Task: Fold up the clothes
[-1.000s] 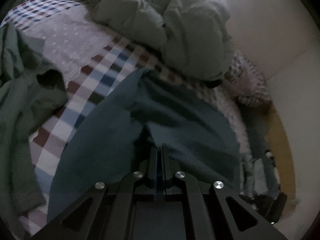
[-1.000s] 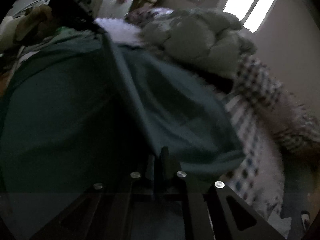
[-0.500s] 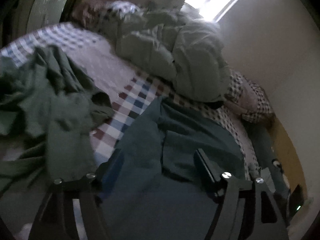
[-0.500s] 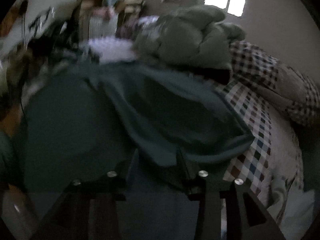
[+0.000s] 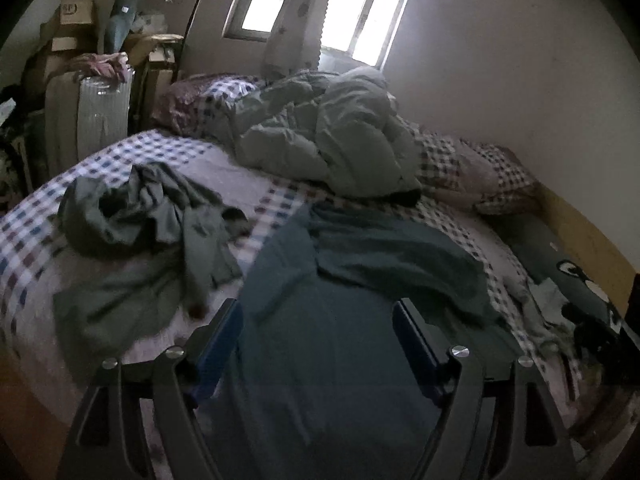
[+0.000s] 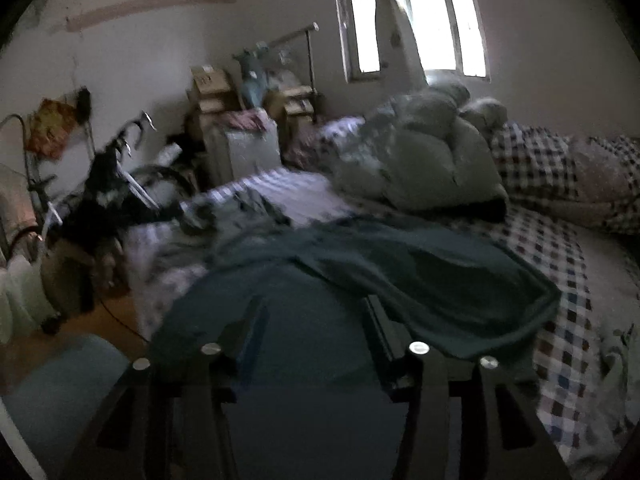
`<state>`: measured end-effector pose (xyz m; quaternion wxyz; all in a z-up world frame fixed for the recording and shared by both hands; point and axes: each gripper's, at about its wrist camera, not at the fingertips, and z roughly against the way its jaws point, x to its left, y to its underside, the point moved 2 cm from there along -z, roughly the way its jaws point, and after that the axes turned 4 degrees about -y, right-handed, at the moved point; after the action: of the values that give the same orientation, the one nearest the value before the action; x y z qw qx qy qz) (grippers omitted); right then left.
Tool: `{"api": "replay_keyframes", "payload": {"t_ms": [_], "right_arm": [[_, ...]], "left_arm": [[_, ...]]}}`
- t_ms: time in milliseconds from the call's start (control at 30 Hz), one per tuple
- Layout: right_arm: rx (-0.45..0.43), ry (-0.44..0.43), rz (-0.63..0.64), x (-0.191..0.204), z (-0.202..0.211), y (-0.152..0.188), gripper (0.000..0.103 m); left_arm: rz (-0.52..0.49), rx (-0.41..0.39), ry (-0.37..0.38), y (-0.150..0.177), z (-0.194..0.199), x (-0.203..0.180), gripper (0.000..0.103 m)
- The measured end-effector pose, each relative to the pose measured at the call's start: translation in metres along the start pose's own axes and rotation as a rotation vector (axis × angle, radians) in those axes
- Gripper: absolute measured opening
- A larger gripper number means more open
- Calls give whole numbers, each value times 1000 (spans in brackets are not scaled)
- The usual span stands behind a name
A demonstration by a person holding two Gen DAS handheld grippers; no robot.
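We just let go of teal garment (image 5: 360, 280), both grippers (image 5: 318, 332) (image 6: 308, 332) opening, nothing pinched; it lies half-folded on checked bed (image 5: 280, 196), below grey duvet (image 5: 340, 144); olive shirt (image 5: 152, 216) left of it, next

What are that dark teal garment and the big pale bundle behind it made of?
The dark teal garment looks like soft matte knit, perhaps cotton: it drapes limp in smooth folds. The pale green duvet looks like thin woven fabric over puffy filling, judging by its bulging, creased mounds.
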<state>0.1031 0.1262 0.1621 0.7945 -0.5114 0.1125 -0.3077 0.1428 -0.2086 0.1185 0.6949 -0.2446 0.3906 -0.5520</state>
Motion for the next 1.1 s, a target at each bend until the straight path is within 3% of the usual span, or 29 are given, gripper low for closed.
{"api": "replay_keyframes", "payload": {"t_ms": [167, 300, 500, 600, 667, 800, 933, 1033, 1100], "right_arm": [[-38, -49, -79, 39, 7, 16, 61], [19, -48, -138, 61, -18, 42, 61], [81, -42, -74, 86, -46, 71, 61], [39, -5, -62, 85, -41, 70, 61], [-11, 12, -68, 82, -31, 64, 61], [-169, -20, -128, 68, 1, 48, 62], [-230, -62, -182, 56, 17, 40, 65], [-271, -141, -224, 48, 29, 36, 66], [-290, -196, -242, 46, 36, 32, 70]], "left_arm": [[42, 92, -36, 53, 10, -16, 81], [36, 61, -79, 76, 28, -28, 81], [28, 40, -175, 90, 40, -35, 81], [70, -17, -191, 84, 53, -35, 81], [95, -125, -162, 76, 78, -40, 81], [112, -250, -139, 66, 113, -46, 81], [142, -383, -155, 60, 155, -50, 81], [125, -391, -145, 54, 171, -56, 81], [104, -313, -162, 59, 159, -60, 81]]}}
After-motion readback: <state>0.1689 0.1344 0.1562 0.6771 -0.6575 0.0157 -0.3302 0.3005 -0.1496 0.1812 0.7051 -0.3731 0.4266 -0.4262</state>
